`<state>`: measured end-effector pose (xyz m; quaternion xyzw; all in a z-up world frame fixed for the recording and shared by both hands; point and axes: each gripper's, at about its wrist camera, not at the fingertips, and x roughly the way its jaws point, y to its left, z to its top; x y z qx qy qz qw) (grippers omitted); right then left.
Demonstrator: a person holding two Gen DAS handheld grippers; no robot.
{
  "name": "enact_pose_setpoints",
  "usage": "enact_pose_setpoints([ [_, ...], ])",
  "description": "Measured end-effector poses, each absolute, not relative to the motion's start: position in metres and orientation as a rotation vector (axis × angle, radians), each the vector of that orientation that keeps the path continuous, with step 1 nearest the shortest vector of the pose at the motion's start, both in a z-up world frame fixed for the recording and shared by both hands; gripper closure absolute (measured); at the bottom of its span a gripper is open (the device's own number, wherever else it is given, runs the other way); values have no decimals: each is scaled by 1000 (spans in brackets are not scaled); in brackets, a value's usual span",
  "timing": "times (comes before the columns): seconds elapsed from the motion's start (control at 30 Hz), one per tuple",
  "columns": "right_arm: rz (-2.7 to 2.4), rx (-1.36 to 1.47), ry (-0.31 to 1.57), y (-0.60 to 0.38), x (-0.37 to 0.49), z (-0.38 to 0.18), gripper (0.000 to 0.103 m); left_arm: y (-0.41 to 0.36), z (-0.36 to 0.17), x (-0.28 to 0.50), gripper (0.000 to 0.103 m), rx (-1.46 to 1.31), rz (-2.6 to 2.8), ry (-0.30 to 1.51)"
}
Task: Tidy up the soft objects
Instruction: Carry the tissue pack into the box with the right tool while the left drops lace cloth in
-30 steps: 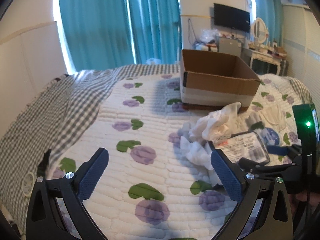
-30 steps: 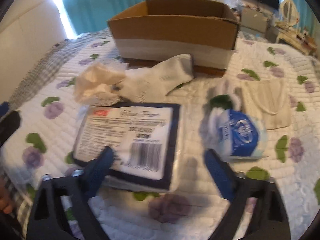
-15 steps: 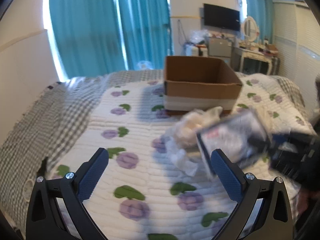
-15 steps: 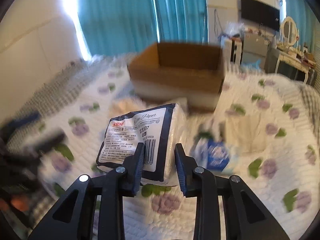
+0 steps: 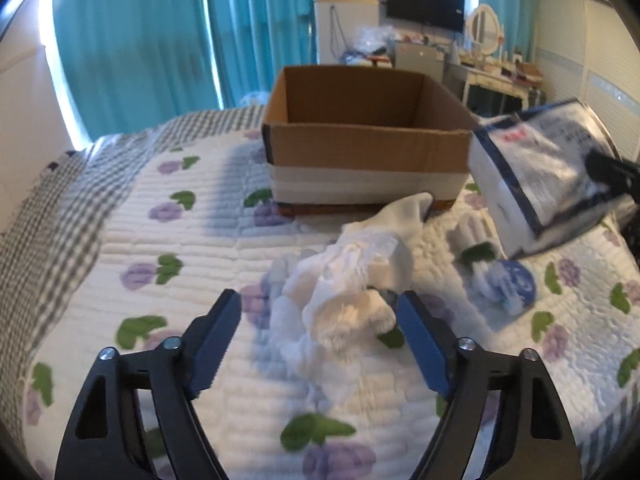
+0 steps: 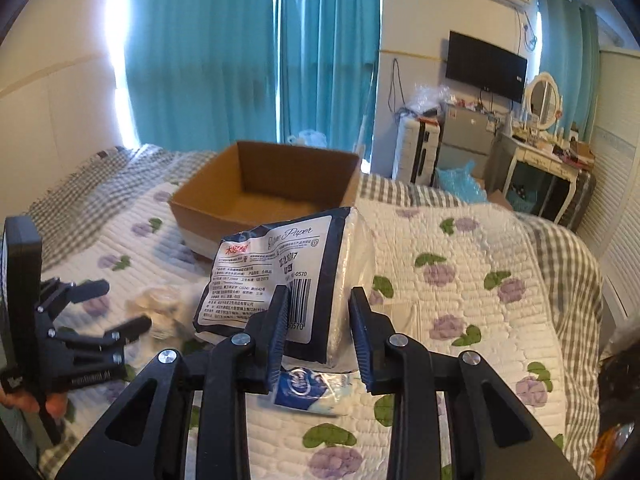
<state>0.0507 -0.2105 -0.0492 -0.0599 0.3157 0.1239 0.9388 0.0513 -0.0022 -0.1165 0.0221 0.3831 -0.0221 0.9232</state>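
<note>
My right gripper [image 6: 320,320] is shut on a navy and white tissue pack [image 6: 276,272] and holds it in the air, right of the open cardboard box [image 6: 256,196]. The pack also shows at the right of the left wrist view [image 5: 548,172]. My left gripper [image 5: 318,340] is open, low over the bed, its jaws either side of a heap of white cloths and socks [image 5: 352,284]. It also shows in the right wrist view [image 6: 92,320]. The box [image 5: 368,140] looks empty. A small blue and white packet [image 5: 508,284] lies on the quilt; in the right wrist view it [image 6: 308,388] lies below the held pack.
The bed has a white quilt with purple flowers [image 5: 180,240] and a grey checked cover [image 5: 52,200] at the left. Teal curtains [image 6: 248,52], a wall television [image 6: 484,64] and a cluttered dresser [image 6: 548,152] stand beyond the bed.
My right gripper shut on the tissue pack, lifted it off the quilt and carried it up towards the box. My left gripper moved in over the white cloth heap, still open.
</note>
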Motion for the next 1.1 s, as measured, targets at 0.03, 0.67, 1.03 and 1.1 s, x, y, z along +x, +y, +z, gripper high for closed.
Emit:
enact_pose_setpoints([
  [0.03, 253, -122, 653, -211, 56, -56, 73, -2, -119, 56, 44, 47, -52, 789],
  [0.67, 266, -132, 566, -218, 40, -13, 73, -14, -48, 38, 96, 88, -160, 681],
  [1.03, 312, -98, 471, -203, 71, 55, 73, -24, 27, 77, 96, 156, -146, 531],
  [1.1, 319, -88, 473, -196, 92, 55, 73, -25, 28, 90, 96, 170, -135, 516],
])
